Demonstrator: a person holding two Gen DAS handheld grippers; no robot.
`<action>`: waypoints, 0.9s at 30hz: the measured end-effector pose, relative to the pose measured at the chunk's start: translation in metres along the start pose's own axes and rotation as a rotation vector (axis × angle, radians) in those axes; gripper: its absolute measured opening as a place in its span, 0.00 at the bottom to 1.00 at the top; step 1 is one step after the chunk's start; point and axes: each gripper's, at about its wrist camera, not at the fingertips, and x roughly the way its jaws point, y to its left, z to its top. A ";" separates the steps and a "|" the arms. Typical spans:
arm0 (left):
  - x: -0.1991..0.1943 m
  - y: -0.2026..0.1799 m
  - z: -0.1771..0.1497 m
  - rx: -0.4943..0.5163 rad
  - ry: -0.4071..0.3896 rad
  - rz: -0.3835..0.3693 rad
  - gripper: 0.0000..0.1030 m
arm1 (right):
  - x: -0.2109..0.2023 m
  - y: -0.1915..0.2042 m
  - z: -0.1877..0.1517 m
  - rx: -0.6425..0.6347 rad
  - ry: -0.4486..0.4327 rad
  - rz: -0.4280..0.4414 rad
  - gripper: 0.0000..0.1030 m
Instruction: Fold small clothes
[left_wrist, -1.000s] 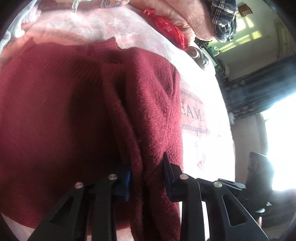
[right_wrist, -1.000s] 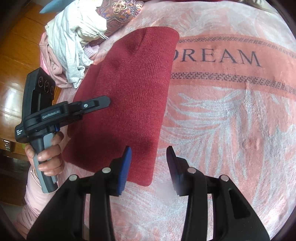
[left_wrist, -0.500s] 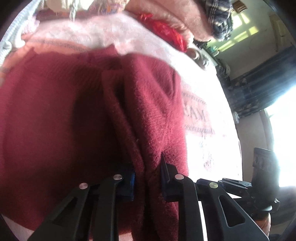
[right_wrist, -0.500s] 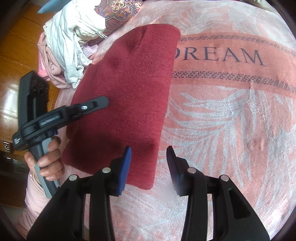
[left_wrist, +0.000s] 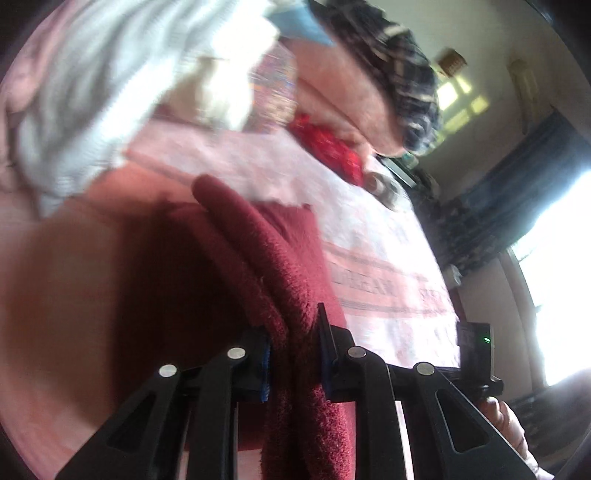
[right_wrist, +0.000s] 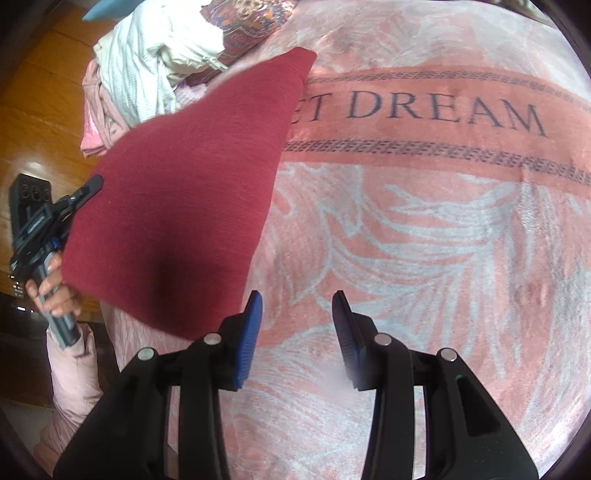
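Observation:
A dark red knitted garment (right_wrist: 184, 192) is folded flat and lifted at its left side above the pink blanket (right_wrist: 424, 240). My left gripper (left_wrist: 293, 350) is shut on a bunched edge of the red garment (left_wrist: 280, 266), which hangs between its pads. In the right wrist view the left gripper (right_wrist: 79, 194) shows at the garment's left edge, held in a hand. My right gripper (right_wrist: 297, 325) is open and empty, just right of the garment's near corner, above the blanket.
A heap of loose clothes (right_wrist: 159, 55), white, pink and patterned, lies at the blanket's far left. More clothes, plaid and red (left_wrist: 328, 144), lie at the far end in the left wrist view. A wooden floor (right_wrist: 33, 122) lies left of the bed.
My left gripper has closed on the garment's edge and lifted it up and left; the garment now tilts off the blanket. My right gripper stayed open, almost still.

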 end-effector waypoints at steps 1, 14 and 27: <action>-0.004 0.015 0.001 -0.012 0.002 0.015 0.19 | 0.002 0.004 0.001 -0.009 0.004 0.003 0.39; 0.034 0.090 -0.029 -0.065 0.120 0.124 0.29 | 0.043 0.054 0.005 -0.071 0.079 0.066 0.44; 0.012 0.059 -0.077 0.059 0.171 0.232 0.62 | 0.067 0.061 -0.007 -0.083 0.157 0.108 0.49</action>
